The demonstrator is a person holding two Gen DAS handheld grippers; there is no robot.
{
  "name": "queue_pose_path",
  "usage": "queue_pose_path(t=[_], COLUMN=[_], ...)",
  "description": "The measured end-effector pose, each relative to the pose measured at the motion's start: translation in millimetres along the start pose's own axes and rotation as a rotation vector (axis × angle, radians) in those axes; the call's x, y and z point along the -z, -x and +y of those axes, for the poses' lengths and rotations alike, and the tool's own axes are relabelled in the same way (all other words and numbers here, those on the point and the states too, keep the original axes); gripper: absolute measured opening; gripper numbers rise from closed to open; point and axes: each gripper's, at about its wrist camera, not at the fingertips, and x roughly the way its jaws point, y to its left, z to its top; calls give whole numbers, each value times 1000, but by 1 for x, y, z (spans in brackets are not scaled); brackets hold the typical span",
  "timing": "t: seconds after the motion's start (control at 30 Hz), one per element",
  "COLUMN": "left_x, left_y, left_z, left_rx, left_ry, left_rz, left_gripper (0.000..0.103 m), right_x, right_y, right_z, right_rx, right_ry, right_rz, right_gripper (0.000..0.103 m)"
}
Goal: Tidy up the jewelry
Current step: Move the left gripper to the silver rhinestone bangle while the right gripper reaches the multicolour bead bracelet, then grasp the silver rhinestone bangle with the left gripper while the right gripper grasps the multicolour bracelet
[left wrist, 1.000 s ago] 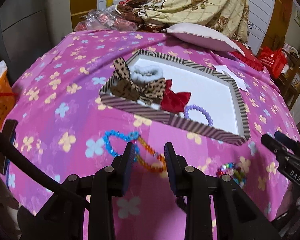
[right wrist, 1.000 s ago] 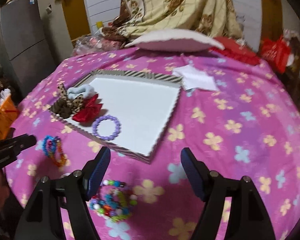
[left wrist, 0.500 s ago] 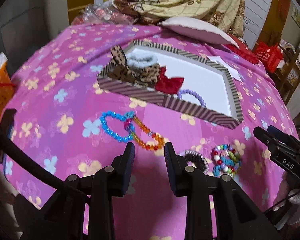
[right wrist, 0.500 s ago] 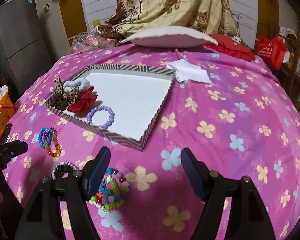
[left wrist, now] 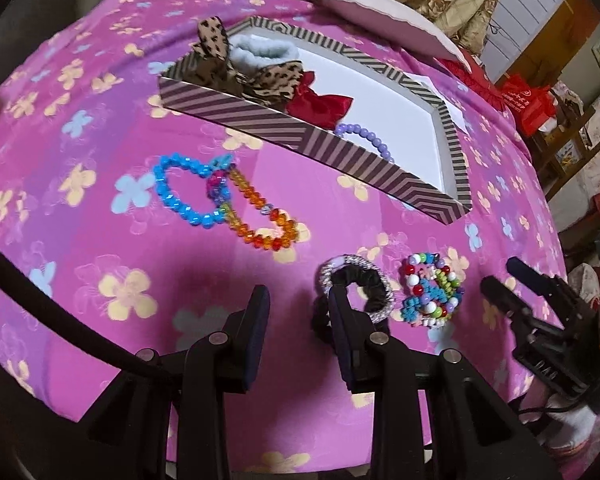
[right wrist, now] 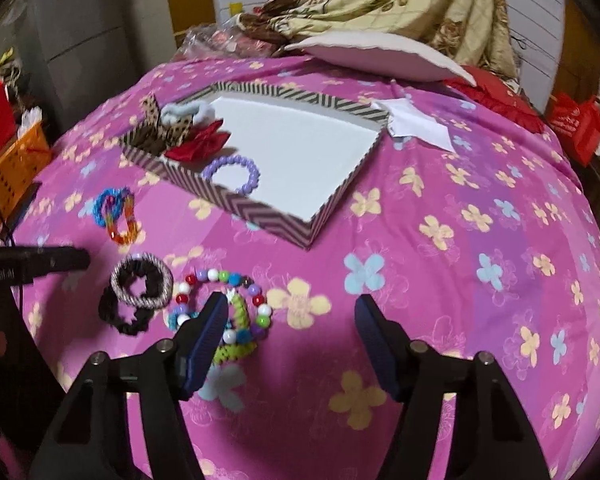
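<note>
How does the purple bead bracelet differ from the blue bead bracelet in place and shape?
The purple bead bracelet lies inside the striped tray; the blue bead bracelet lies on the pink bedcover outside it. The purple one lies alone as a round ring; the blue one is bent and overlaps an orange bead bracelet. Both are loops of beads.

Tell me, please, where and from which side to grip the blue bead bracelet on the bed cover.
Grip the blue bead bracelet from above, pinching its free outer arc, away from the orange bracelet that crosses it. It lies flat, so only its thin strand offers a hold.
</note>
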Motion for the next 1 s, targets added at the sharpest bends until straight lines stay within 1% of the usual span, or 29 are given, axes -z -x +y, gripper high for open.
queue_pose_path(t=[0.07, 0.13, 0.2, 0.23, 0.4, 0.47, 0.57, 0.67, 0.7, 0.73, 0.77, 0.8, 0.83, 0.9, 1.0], left_x=[-4, -6, -9, -9, -11, -12, -13, -16, -17, -18, -19, -20, -21, -23, -23], left_y=[-4, -11, -18, -20, -28, -32, -37, -39, -40, -40, -40, -39, -39, -39, -43], left_z=[-1, -2, -2, -2, -4, -5, -6, -9, -10, -10, -9, -7, -7, -6, -9], left_rx=[-8, -13, 0, 0, -31, -41, -39, -46, -44, -36, -24, 1, 6, -7, 1], left_ry=[-1, 2, 8, 9, -2, -8, -15, -27, -28, -25, -19, -4, 1, -2, -7], left_rz=[11, 33, 70, 76, 90, 108, 126, 127, 131, 139, 145, 149, 147, 143, 159], left_gripper=[51, 51, 51, 51, 51, 51, 51, 51, 50, 49, 49, 49, 49, 49, 49], right_x=[-1, -1, -2, -2, -7, -8, -10, -13, -13, -14, -16, -17, -19, -20, -18], right_y=[-4, -7, -12, -13, -29, -36, -39, -41, -41, -40, -37, -34, -33, -35, -40], right_z=[0, -1, 2, 4, 8, 7, 5, 5, 5, 5, 3, 0, -3, -8, -6], right_rx=[-23, -42, -50, -53, -49, -48, -56, -52, -53, -58, -69, -71, -69, -79, -92], right_ry=[5, 2, 20, 27, 63, 66, 70, 80, 85, 91, 89, 79, 66, 47, 62], right_rz=[15, 27, 41, 45, 83, 101, 103, 108, 113, 119, 115, 105, 97, 103, 122], right_gripper=[56, 53, 53, 53, 52, 50, 49, 48, 48, 43, 42, 42, 42, 42, 42])
